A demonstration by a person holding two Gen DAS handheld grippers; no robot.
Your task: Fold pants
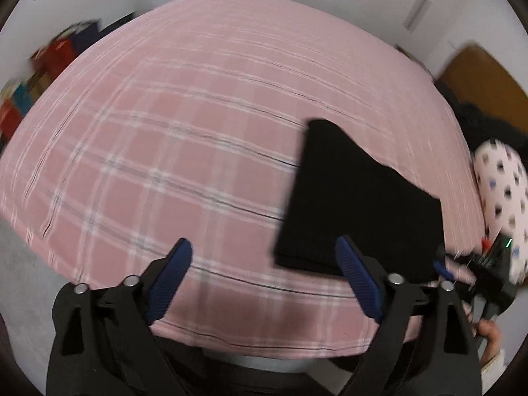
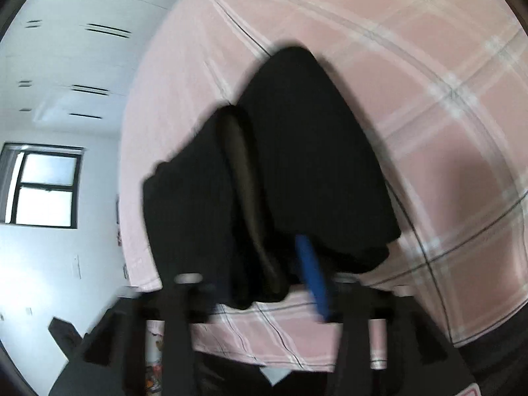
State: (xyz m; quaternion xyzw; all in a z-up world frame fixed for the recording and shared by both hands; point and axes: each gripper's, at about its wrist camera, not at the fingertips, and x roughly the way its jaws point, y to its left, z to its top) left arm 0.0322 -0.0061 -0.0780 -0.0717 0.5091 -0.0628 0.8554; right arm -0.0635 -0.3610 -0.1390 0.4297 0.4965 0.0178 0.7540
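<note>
The black pants (image 1: 359, 204) lie folded into a thick pad on the pink plaid bed (image 1: 184, 125), towards its right side. My left gripper (image 1: 264, 264) hangs open above the bed's near edge; its right blue pad (image 1: 353, 274) overlaps the near-left corner of the pants and nothing is between the pads. At the far right my right gripper (image 1: 445, 269) sits by the pants' near-right corner, a hand (image 1: 491, 333) under it. In the blurred right wrist view the pants (image 2: 313, 151) fill the middle. The right gripper (image 2: 250, 280) stands wide, one blue pad (image 2: 312, 274) showing, the near fold between its fingers.
A white cloth shape with dark dots (image 1: 501, 184) and something black and fuzzy (image 1: 478, 125) lie off the bed's right edge, before a brown wooden panel (image 1: 485, 82). Coloured items (image 1: 49, 62) stand beyond the left edge. Grey floor (image 1: 19, 264) is at left. A window (image 2: 46, 188) is in the wall.
</note>
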